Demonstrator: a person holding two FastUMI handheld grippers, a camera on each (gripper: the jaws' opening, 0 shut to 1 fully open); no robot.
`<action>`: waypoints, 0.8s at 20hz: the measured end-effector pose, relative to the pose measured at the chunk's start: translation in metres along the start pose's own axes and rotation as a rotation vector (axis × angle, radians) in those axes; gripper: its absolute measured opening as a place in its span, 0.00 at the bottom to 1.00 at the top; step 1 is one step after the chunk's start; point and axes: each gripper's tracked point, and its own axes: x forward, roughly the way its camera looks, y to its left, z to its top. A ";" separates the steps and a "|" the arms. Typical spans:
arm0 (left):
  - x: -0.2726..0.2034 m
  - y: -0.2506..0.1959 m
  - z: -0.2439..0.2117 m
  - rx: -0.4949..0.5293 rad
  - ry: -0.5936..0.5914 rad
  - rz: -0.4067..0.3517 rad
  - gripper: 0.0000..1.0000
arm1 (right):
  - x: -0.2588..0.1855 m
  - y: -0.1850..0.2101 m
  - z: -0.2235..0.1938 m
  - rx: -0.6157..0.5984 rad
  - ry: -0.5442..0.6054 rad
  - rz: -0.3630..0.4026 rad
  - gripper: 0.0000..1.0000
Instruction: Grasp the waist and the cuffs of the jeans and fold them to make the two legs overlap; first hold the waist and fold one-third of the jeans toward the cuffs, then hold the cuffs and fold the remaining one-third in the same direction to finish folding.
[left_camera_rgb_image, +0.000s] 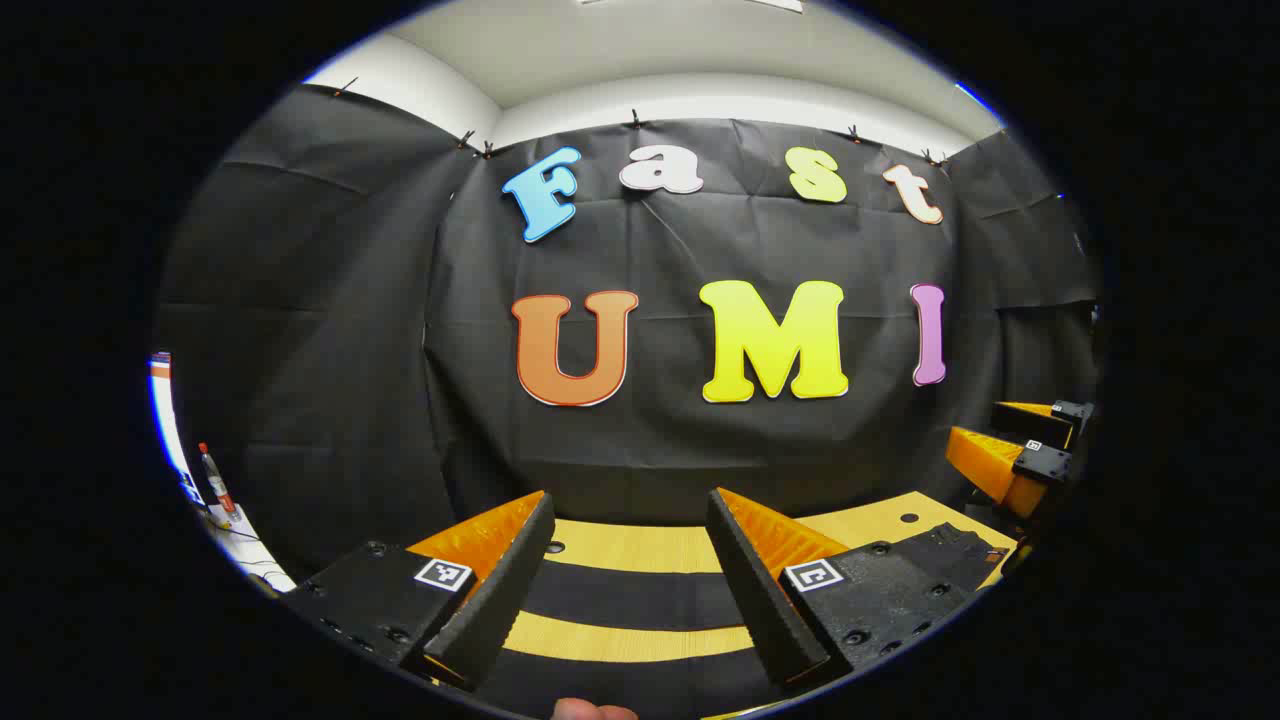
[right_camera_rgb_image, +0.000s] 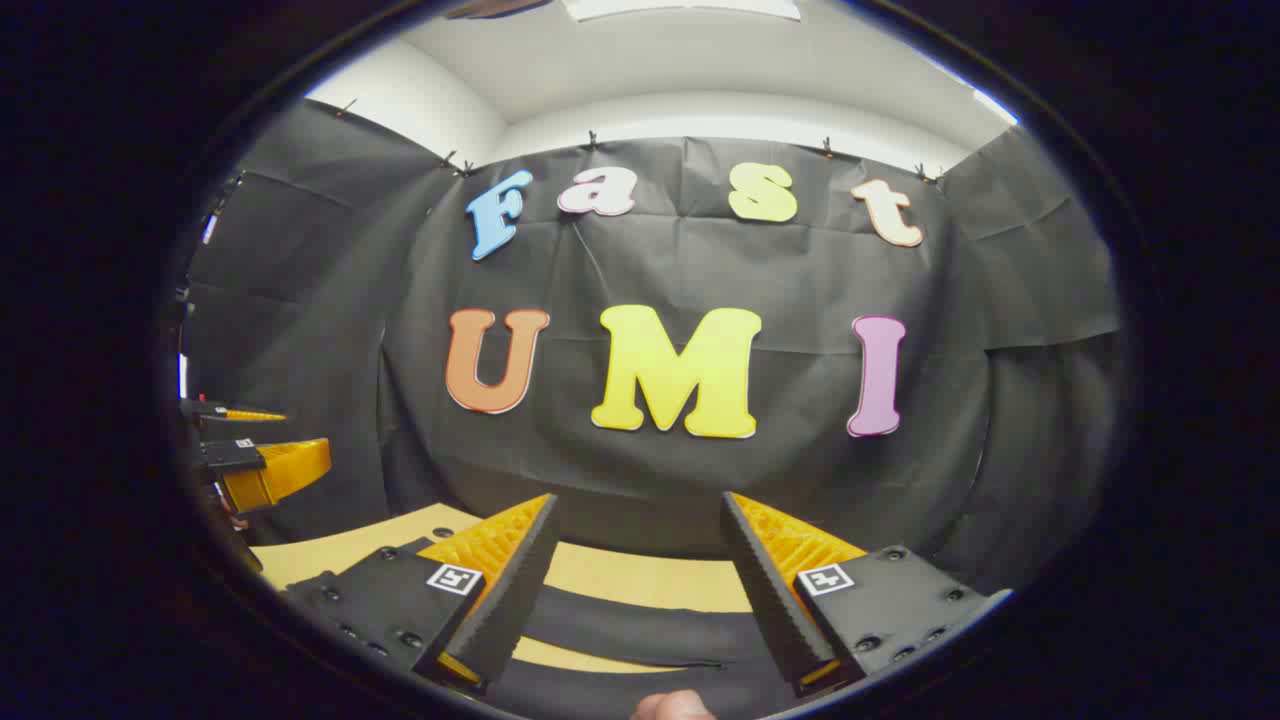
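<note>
Dark, near-black denim jeans (left_camera_rgb_image: 630, 595) lie flat on the table, legs spread apart as separate bands at six o'clock; the waist end (left_camera_rgb_image: 950, 550) sits toward four o'clock.

A recording booth set up in a plain room: black cloth (left_camera_rgb_image: 330, 330) is clipped (left_camera_rgb_image: 634, 120) along its top edge as a backdrop on 3 sides, with white wall (right_camera_rgb_image: 700, 115) and ceiling above it. A light wooden tabletop (left_camera_rgb_image: 640, 548) stands against the cloth, and a lit ceiling panel (right_camera_rgb_image: 680, 8) hangs overhead
</note>
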 end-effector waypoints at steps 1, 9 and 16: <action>0.002 0.000 -0.001 -0.006 0.005 -0.003 0.98 | 0.000 -0.002 0.001 -0.002 0.002 -0.004 0.99; 0.006 -0.010 -0.003 0.006 0.018 -0.027 0.98 | -0.003 -0.018 0.002 -0.007 -0.002 -0.031 0.99; 0.012 0.002 -0.015 -0.006 0.049 -0.011 0.98 | -0.003 -0.036 -0.009 0.020 0.030 -0.072 0.99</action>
